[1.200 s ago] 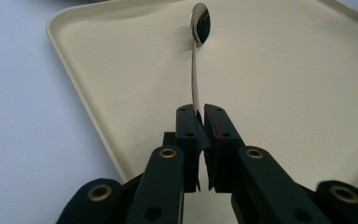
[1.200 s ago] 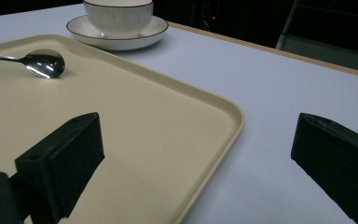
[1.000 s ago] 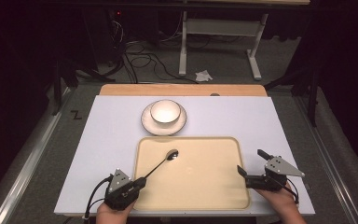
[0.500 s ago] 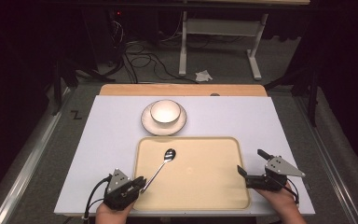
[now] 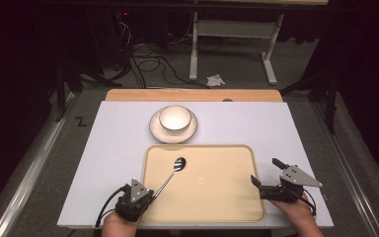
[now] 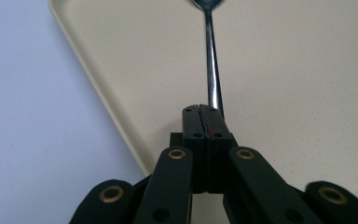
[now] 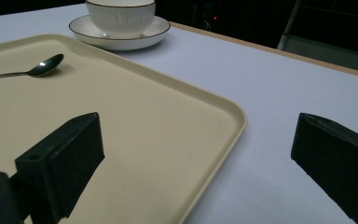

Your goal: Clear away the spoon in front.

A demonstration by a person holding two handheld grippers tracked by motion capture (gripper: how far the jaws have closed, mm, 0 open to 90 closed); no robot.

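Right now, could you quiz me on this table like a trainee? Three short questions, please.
1. True or false: the left hand-held gripper is shut on the spoon.
2. What does the bowl stand on?
A. the tray
B. a saucer
C. the bare table
3. Fill in: the right hand-held gripper is ____, one jaw above the tray.

Key: 1 true. 2 B, the saucer. 3 open.
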